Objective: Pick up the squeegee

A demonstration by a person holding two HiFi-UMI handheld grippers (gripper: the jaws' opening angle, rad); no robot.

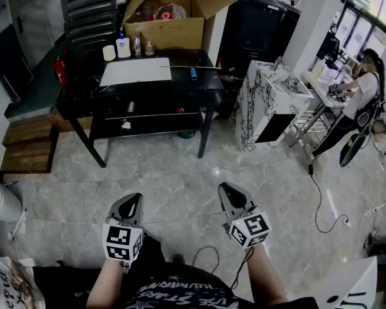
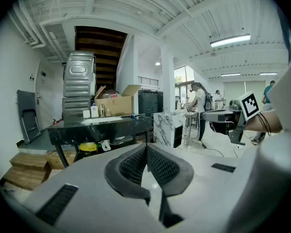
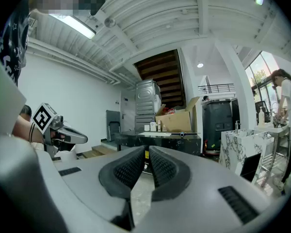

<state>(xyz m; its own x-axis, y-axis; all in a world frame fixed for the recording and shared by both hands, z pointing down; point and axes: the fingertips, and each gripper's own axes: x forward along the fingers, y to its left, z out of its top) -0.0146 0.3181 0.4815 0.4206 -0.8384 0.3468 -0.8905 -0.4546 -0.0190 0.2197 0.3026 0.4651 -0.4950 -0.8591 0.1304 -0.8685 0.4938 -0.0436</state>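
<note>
The squeegee [image 1: 192, 68] lies on the far black table [image 1: 83, 92]: a thin pale bar with a short blue handle, right of a white sheet [image 1: 136, 71]. In the left gripper view its blue handle [image 2: 134, 115] shows small at the tabletop's right end. Both grippers hang low over the floor near my body, far from the table. My left gripper [image 1: 135, 197] is shut with nothing between its jaws, its pads [image 2: 136, 164] meeting in front of the camera. My right gripper [image 1: 226, 187] is likewise shut and empty, with pads [image 3: 160, 166] together.
An open cardboard box [image 1: 167, 18] and small bottles [image 1: 123, 46] stand at the table's back. A marble-patterned cabinet [image 1: 267, 105] stands right of the table. A person [image 1: 360, 102] works at a counter far right. Wooden steps [image 1: 26, 147] sit at left, and a cable [image 1: 321, 205] crosses the floor.
</note>
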